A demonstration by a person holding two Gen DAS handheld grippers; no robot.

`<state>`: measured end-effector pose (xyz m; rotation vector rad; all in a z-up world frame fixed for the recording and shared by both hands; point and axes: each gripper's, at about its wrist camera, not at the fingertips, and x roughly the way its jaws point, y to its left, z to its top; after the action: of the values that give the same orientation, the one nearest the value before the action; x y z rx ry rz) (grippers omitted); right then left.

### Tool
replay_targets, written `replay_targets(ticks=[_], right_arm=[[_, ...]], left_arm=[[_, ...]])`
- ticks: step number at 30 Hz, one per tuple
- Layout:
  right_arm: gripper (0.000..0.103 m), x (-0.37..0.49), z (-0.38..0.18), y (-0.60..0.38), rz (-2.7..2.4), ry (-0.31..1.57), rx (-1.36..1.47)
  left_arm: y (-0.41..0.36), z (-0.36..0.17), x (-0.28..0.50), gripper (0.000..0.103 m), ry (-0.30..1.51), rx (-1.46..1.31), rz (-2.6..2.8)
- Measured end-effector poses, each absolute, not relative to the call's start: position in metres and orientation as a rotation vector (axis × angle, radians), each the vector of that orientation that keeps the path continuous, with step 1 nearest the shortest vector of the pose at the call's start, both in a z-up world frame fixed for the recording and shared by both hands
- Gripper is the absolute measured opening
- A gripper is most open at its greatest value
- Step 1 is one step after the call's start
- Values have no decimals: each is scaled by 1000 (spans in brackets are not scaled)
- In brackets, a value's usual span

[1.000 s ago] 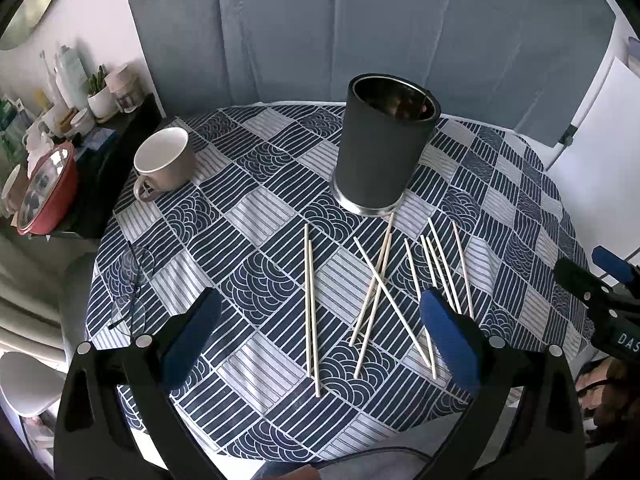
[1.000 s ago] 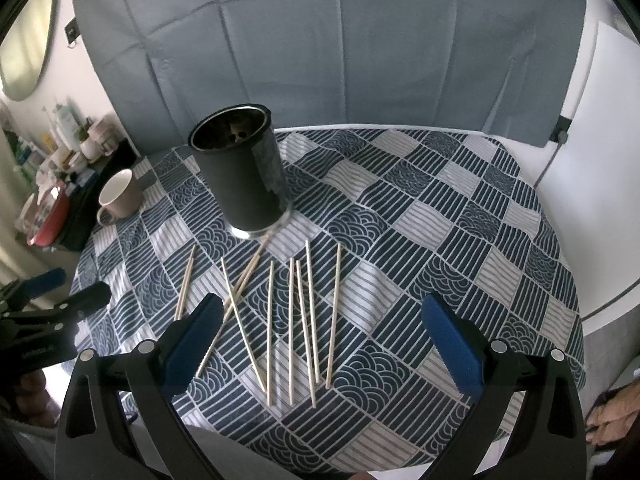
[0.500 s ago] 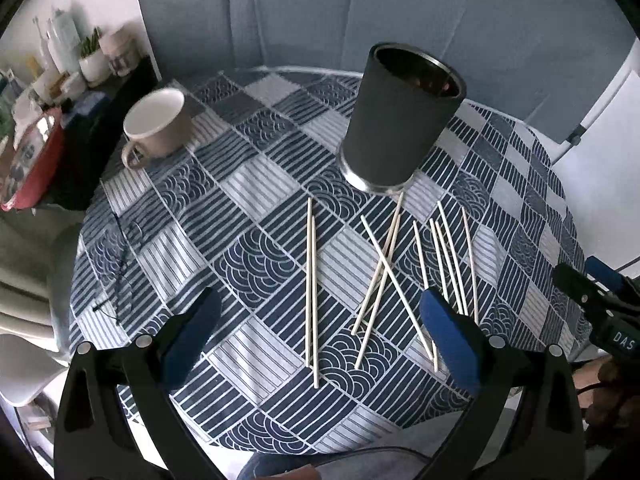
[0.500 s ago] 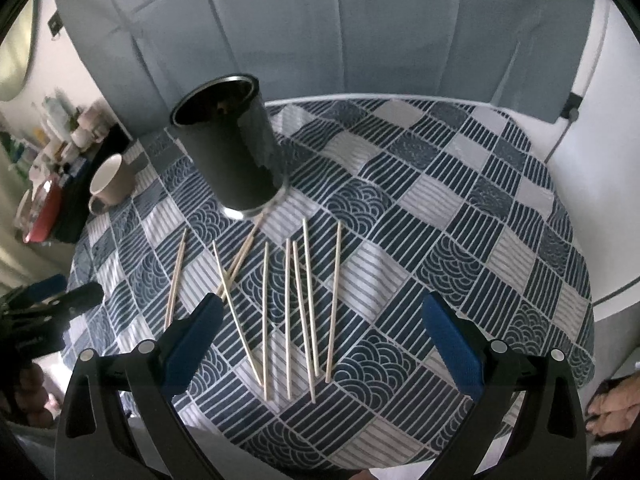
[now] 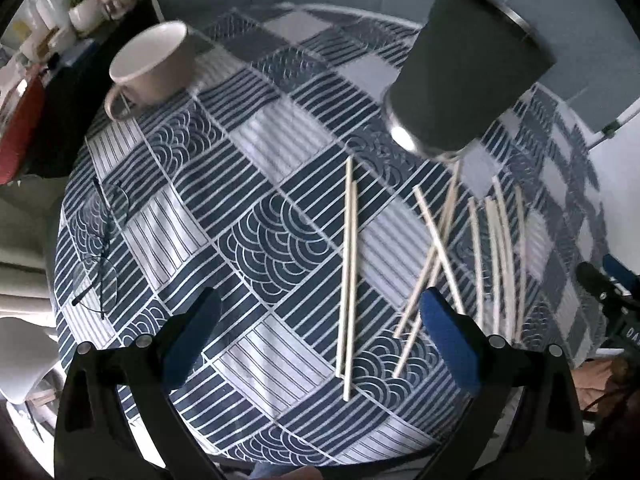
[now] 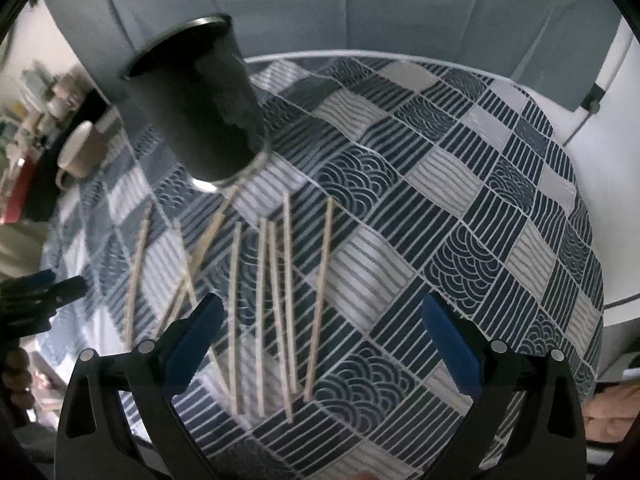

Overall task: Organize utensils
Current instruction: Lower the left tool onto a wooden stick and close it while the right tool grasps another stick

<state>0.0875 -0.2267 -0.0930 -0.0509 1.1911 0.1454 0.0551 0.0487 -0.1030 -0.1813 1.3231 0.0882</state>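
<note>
Chopsticks (image 5: 347, 264) lie scattered on the tablecloth (image 5: 256, 140), near side; holder cup (image 5: 464, 76) stands just behind them, mug (image 5: 154, 66) far left, eyeglasses (image 5: 100, 248) left edge.

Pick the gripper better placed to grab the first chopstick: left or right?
Left, probably. The left gripper has its jaws open around a neat parallel chopstick pair. The right gripper is also open, but over a looser spread of chopsticks.

Looks like a home dining corner: patterned cloth on a round bench (image 5: 256, 184), mug (image 5: 154, 66), cluttered sideboard (image 5: 60, 92) with potted plant (image 5: 82, 6).
</note>
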Motion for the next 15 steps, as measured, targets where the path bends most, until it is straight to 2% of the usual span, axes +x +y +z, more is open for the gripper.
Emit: replay_targets(ticks=[15], right_arm=[[95, 114, -166, -232, 85, 1328, -144]], left_arm=[[53, -149, 74, 97, 1413, -48, 138]])
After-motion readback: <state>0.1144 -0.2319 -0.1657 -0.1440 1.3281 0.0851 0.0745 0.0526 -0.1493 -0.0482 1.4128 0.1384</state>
